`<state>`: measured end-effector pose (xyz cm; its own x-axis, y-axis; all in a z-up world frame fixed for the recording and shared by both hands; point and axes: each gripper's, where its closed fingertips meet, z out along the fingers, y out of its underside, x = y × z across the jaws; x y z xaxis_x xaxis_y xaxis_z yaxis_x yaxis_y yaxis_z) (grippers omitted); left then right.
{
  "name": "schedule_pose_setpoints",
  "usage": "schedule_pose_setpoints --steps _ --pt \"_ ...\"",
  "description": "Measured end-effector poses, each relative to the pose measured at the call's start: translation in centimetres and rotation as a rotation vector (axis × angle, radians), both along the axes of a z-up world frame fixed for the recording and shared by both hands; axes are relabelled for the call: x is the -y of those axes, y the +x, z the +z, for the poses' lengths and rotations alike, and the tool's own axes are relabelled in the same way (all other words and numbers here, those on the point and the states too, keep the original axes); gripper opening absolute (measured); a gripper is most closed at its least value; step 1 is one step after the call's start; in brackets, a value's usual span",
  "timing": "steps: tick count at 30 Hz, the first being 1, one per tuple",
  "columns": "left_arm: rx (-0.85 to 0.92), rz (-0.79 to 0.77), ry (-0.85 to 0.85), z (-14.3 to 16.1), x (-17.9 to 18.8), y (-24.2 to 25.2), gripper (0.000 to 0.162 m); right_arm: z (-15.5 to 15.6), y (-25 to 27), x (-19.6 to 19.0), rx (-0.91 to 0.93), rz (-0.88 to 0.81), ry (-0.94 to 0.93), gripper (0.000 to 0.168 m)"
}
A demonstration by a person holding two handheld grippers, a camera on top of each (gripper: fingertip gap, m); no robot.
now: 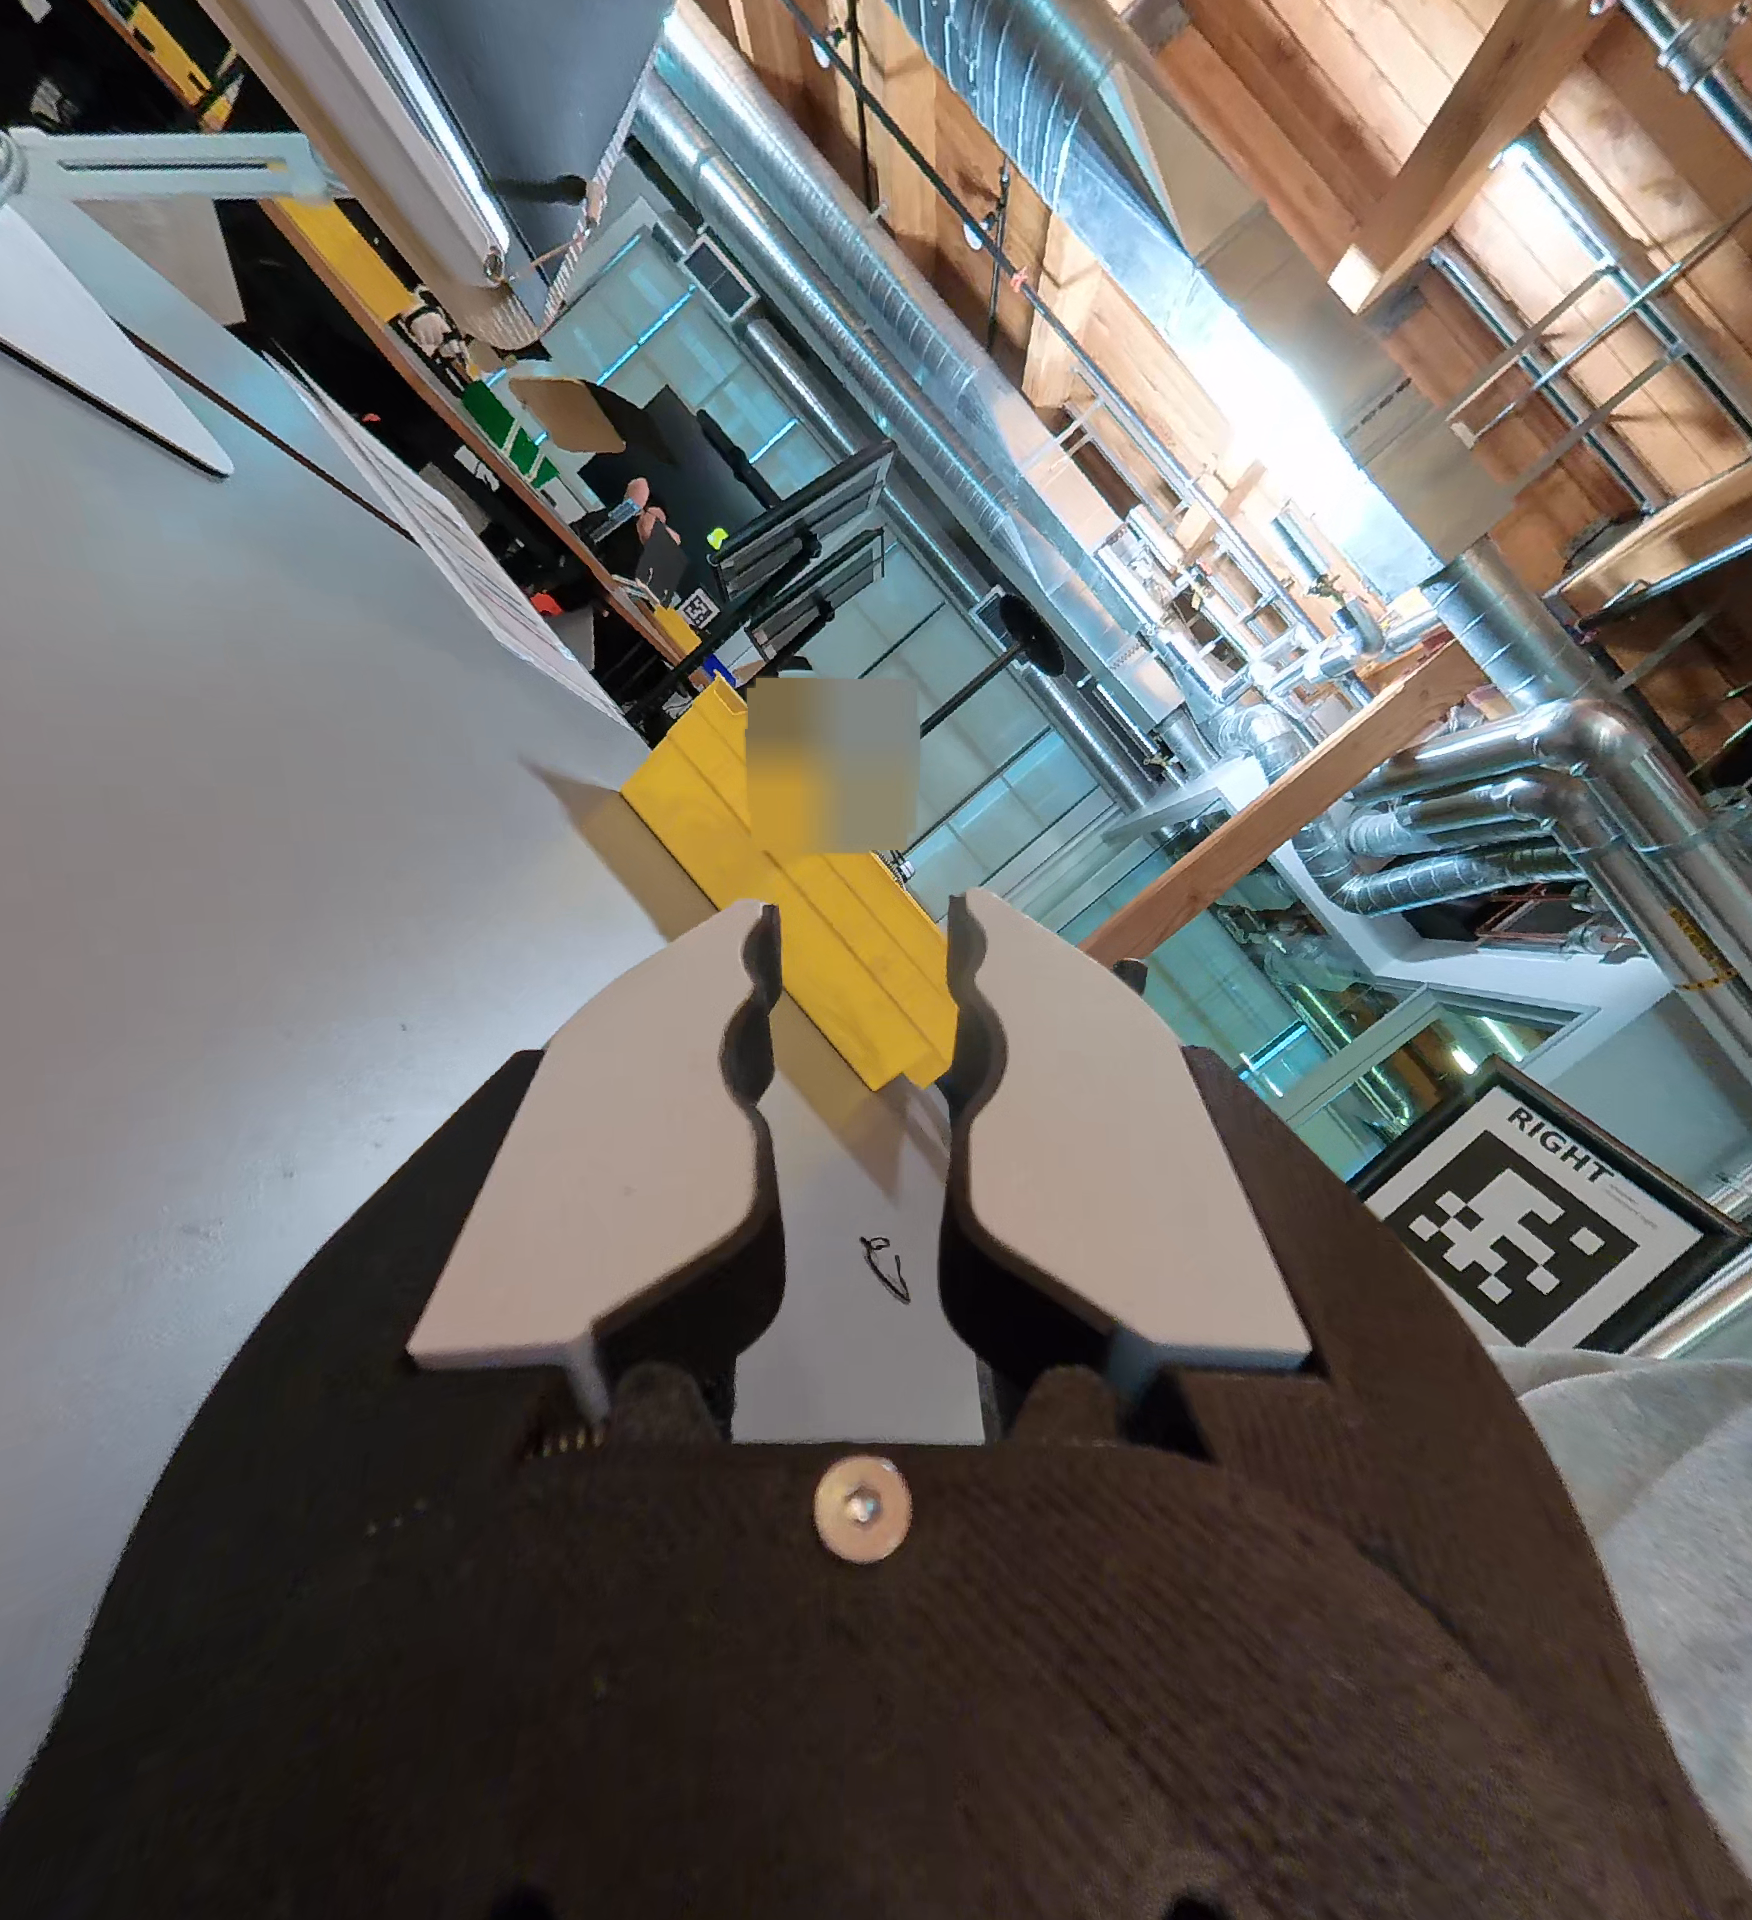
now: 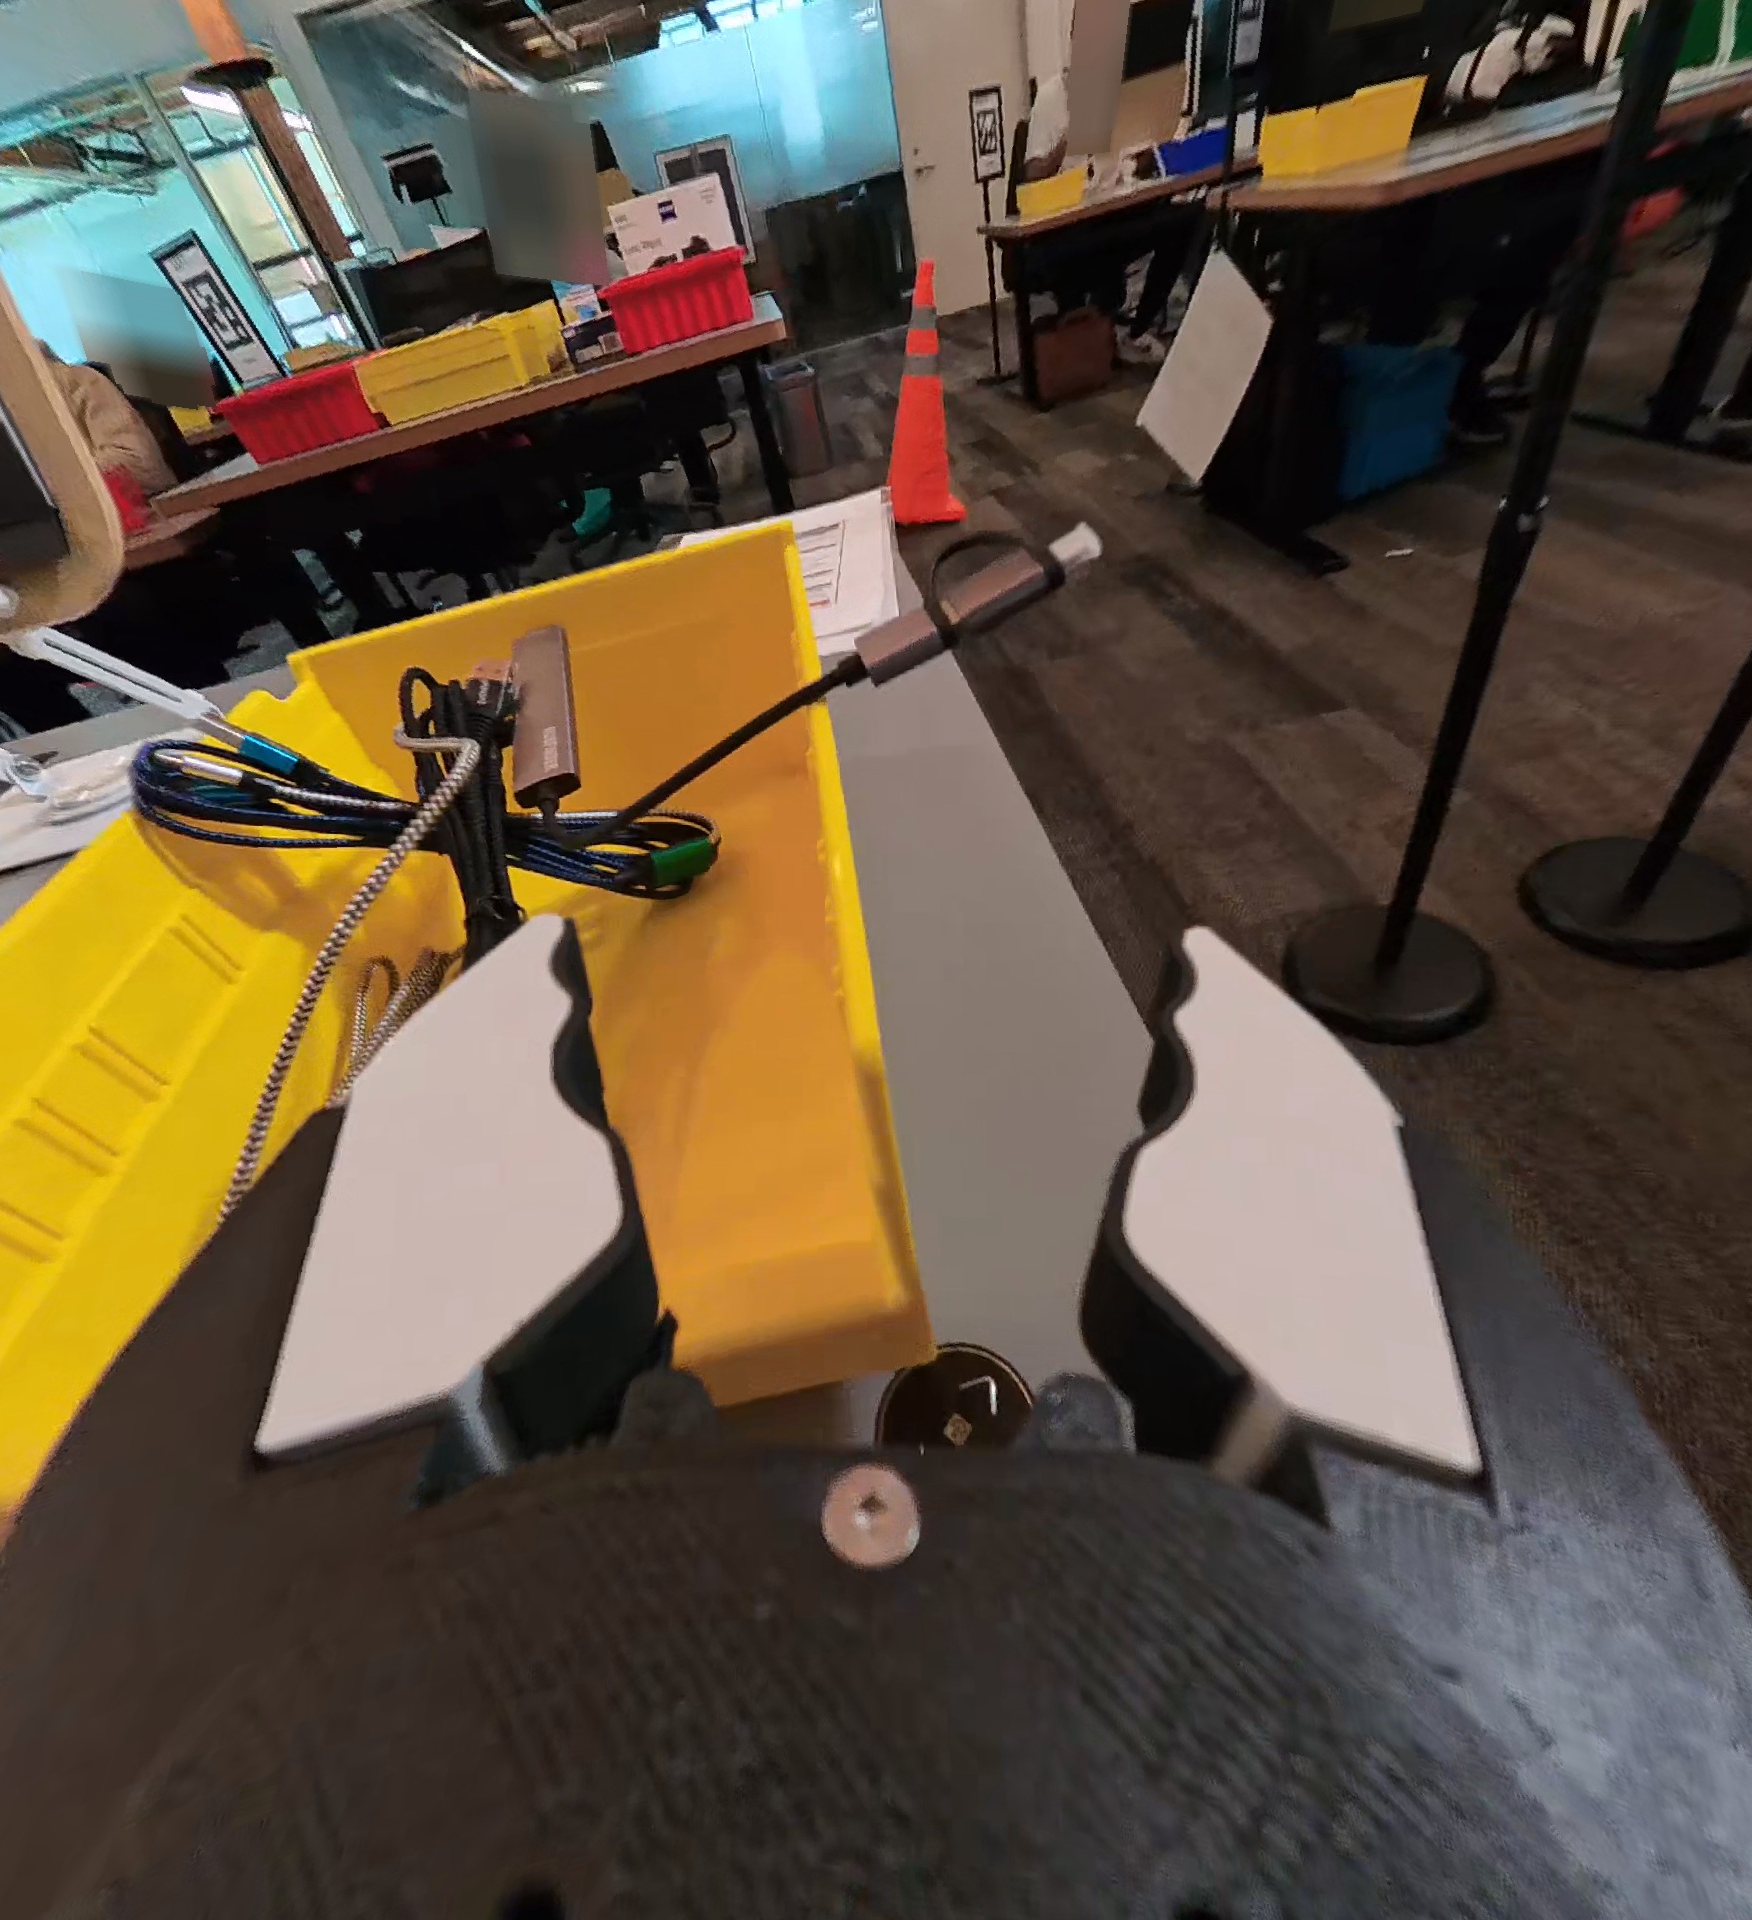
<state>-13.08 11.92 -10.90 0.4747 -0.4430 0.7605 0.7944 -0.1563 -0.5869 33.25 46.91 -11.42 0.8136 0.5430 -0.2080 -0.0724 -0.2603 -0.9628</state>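
Note:
A yellow bin point(image 2: 72, 1091) stands on a grey table point(image 2: 965, 935). It holds a blue braided cable bundle point(image 2: 259, 800), a black cable bundle point(image 2: 467, 790), a silver braided cable point(image 2: 332, 997) and a grey USB hub point(image 2: 543, 717). The hub's lead runs over the bin's right rim, and its plug point(image 2: 955, 613) hangs above the table. My right gripper point(image 2: 874, 940) is open wide and empty, above the bin's right rim. My left gripper point(image 1: 861, 920) is tilted low over the table point(image 1: 228, 935), a little open and empty, pointing at the bin's outer wall point(image 1: 706, 790).
The table's right edge drops to carpet with an orange cone point(image 2: 922, 416) and black stanchion bases point(image 2: 1386, 971). Papers point(image 2: 841, 561) lie behind the bin. A white bracket arm point(image 2: 103, 675) sits at left. The other gripper's black-and-white marker plate point(image 1: 1537, 1236) shows at right.

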Motion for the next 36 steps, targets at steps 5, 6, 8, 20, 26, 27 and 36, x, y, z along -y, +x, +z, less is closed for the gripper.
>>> schedule_pose_setpoints --steps 5,6,8,20,26,27,36 --pt "0.017 -0.020 -0.001 0.0 0.1 0.4 0.031 -1.8 -0.2 -0.7 0.012 -0.007 -0.059 0.124" --pt "0.017 -0.025 -0.003 0.0 0.1 0.5 0.031 -1.8 0.0 -0.8 0.004 -0.011 -0.069 0.125" --pt "0.015 -0.031 -0.006 -0.1 0.2 0.7 0.031 -1.8 0.3 -1.0 -0.021 -0.021 -0.077 0.125" --pt "0.012 -0.037 -0.025 -0.3 0.0 0.8 0.032 -3.6 -0.8 -1.6 -0.006 0.053 -0.215 0.119" --pt "0.027 -0.038 -0.025 -0.3 0.1 0.7 0.032 -4.9 -2.1 -1.5 0.035 0.134 -0.301 0.109" --pt "0.029 -0.039 -0.026 -0.3 0.1 0.7 0.032 -4.8 -2.1 -1.5 0.026 0.136 -0.298 0.103" --pt "-0.014 -0.058 -0.056 -0.7 -0.2 1.5 0.032 -3.5 -3.0 -0.2 -0.147 0.254 -0.299 0.030"
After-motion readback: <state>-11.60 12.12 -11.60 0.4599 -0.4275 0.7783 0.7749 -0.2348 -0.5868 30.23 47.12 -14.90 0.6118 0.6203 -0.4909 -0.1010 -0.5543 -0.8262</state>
